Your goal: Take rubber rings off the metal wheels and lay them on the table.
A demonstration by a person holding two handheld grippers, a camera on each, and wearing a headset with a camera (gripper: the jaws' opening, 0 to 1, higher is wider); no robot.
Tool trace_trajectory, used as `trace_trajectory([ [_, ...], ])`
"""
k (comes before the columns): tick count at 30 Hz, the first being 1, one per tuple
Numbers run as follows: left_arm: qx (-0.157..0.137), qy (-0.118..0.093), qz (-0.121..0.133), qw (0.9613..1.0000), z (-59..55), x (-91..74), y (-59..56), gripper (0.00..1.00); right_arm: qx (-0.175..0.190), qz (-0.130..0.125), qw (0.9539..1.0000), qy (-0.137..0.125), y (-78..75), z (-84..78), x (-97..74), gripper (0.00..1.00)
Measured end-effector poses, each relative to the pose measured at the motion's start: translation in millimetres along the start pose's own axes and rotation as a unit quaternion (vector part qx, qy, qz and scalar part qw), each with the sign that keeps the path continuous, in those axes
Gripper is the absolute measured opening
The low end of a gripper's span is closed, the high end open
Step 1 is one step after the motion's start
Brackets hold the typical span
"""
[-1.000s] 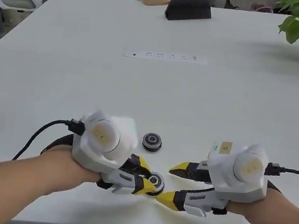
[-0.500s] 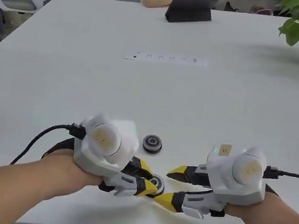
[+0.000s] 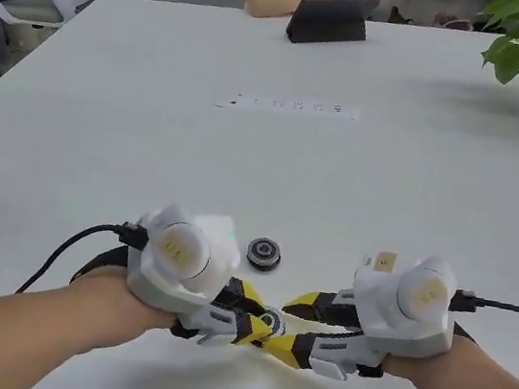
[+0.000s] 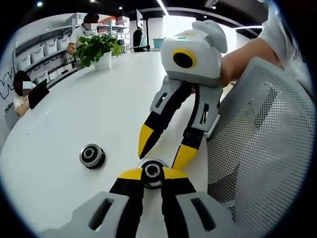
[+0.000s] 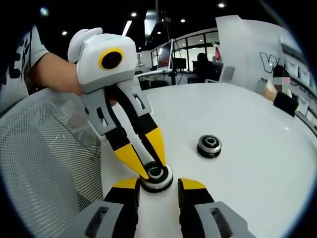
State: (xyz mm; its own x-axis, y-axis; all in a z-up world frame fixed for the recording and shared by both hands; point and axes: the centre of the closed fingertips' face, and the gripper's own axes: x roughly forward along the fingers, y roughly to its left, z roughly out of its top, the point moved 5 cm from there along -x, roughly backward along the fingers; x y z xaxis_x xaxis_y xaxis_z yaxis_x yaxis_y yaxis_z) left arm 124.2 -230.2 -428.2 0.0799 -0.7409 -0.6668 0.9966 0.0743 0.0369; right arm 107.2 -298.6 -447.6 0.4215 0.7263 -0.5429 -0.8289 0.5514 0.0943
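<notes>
R gripper (image 3: pixel 281 321) now nearer wheel (image 3: pixel 267 323) in L gripper (image 4: pixel 152 173), maybe touching.

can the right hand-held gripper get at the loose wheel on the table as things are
Probably yes. The loose wheel lies alone on the bare table, and the right hand-held gripper is open, with nothing between them.

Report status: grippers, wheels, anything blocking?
Left gripper shut on near wheel. Right gripper open, tips at that wheel, not gripping. Second wheel apart on table, black ring on. Nothing seen in the way.
</notes>
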Motion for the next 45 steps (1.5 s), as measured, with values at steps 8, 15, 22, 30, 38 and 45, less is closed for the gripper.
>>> trace_trajectory([
  [8,-0.001,-0.001,0.002,1.0,-0.6,0.2,-0.2,0.07,0.003,0.004,1.0,0.002,3.4,-0.8,-0.9,0.24],
  [15,-0.002,-0.002,0.002,1.0,-1.1,0.0,-0.2,0.07,0.015,0.003,0.9999,0.003,3.1,-3.5,-4.0,0.21],
  [22,-0.004,-0.002,0.003,1.0,-1.4,0.1,0.0,0.07,0.022,0.003,0.9997,0.015,2.4,-8.7,-7.1,0.14],
  [30,-0.006,-0.002,0.006,1.0,-1.6,0.4,0.1,0.07,0.039,0.007,0.9991,0.012,2.9,-8.8,-10.4,0.09],
  [38,-0.007,-0.002,0.007,1.0,-1.5,0.7,0.4,0.07,0.046,0.005,0.9988,0.017,2.7,-9.2,-12.3,0.01],
  [45,-0.006,-0.002,0.007,1.0,-1.3,1.1,0.6,0.07,0.07,0.001,0.9974,0.019,1.0,-10.1,-14.1,0.0],
])
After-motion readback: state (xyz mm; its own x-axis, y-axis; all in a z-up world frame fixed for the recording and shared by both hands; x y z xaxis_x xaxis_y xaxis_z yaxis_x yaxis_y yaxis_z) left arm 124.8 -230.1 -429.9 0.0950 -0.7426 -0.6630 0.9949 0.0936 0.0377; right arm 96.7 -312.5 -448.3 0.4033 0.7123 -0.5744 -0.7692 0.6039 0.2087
